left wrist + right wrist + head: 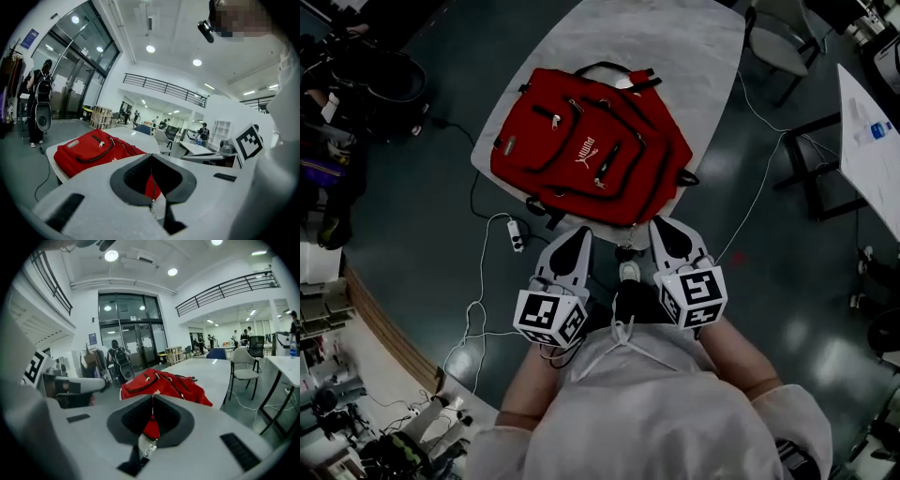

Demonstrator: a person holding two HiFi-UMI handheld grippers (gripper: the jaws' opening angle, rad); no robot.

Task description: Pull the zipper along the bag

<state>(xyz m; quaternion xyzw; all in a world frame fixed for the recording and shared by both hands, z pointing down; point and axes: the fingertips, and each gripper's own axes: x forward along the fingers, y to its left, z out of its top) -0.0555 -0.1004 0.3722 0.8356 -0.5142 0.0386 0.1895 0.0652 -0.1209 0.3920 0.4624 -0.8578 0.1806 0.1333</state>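
A red backpack (591, 145) with black zippers and white print lies flat on a light grey table (675, 47). Both grippers are held close to my body, short of the table's near edge and apart from the bag. My left gripper (581, 232) points at the bag's near left corner with its jaws shut and empty. My right gripper (660, 223) points at the near right corner, also shut with nothing held. The left gripper view shows the backpack (89, 150) beyond the shut left gripper (151, 155). In the right gripper view the backpack (164, 383) lies ahead of the shut right gripper (152, 397).
A white power strip (517, 234) and cables lie on the dark floor by the table's near left. A chair (778, 37) stands at the table's far right, a white desk (872, 141) further right. A person (40, 101) stands by the glass doors.
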